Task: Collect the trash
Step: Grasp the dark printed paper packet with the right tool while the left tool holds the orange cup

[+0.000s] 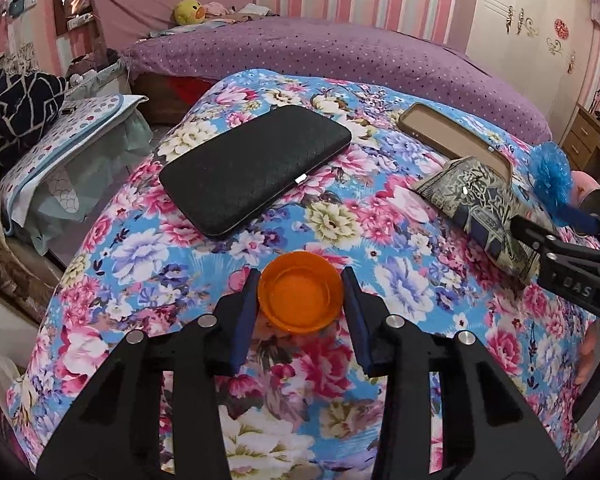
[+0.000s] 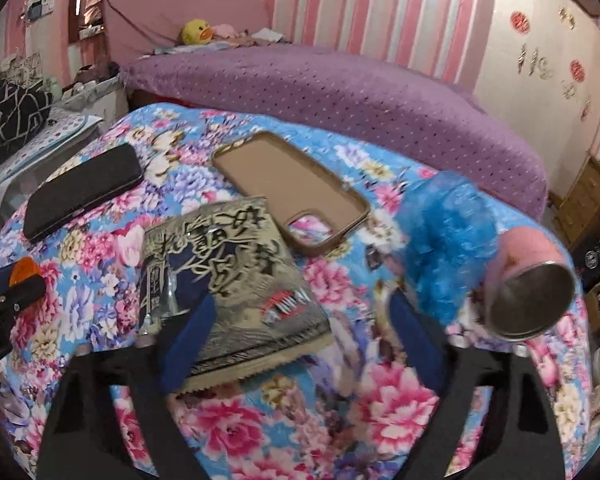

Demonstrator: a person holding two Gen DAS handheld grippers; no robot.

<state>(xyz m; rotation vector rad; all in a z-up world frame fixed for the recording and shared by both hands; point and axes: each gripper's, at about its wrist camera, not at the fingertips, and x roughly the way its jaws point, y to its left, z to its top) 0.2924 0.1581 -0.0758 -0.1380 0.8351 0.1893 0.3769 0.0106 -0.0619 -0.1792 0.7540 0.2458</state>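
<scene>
Covering the worktop, a floral cloth (image 1: pixel 148 256) carries everything. At its far left lies a black wallet (image 1: pixel 256 170); right of that a tan phone case (image 2: pixel 288 188), with a printed snack wrapper (image 2: pixel 228 280) just nearer. The left hand-held gripper (image 1: pixel 301 292) clamps an orange cap (image 1: pixel 301 294) near the cloth's front edge. The right hand-held gripper (image 2: pixel 296 320) stands wide, straddling the wrapper, pads unclamped.

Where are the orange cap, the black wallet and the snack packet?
orange cap (image 1: pixel 301 294): left wrist view, inside of its bowl.
black wallet (image 1: pixel 256 170): left wrist view, middle of its top.
snack packet (image 2: pixel 236 276): right wrist view, printed front.
</scene>
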